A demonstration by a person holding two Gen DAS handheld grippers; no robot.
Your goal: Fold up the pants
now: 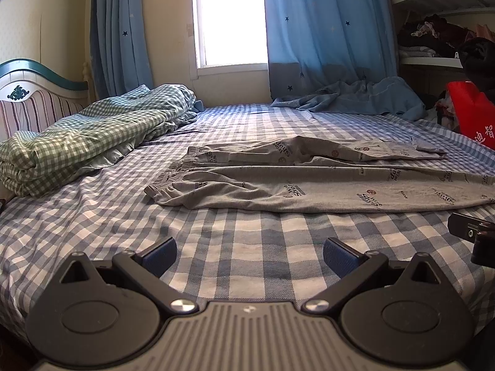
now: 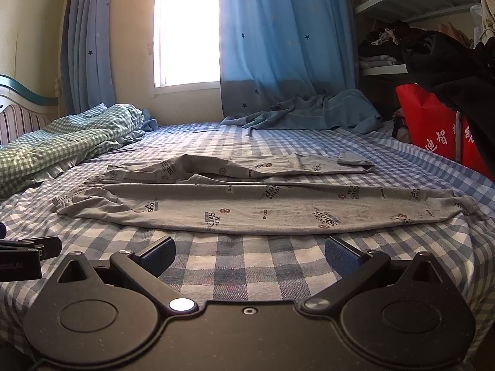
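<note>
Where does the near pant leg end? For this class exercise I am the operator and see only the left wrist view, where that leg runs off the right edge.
Observer: In the right wrist view the pants end in a hem lying on the checked sheet, short of the bed's right edge.
Operator: Is the right gripper open?
Observer: Yes. The right gripper has its jaws wide apart, holds nothing, and sits short of the pants.

Left hand-held gripper and right hand-held gripper gape wide, side by side.
</note>
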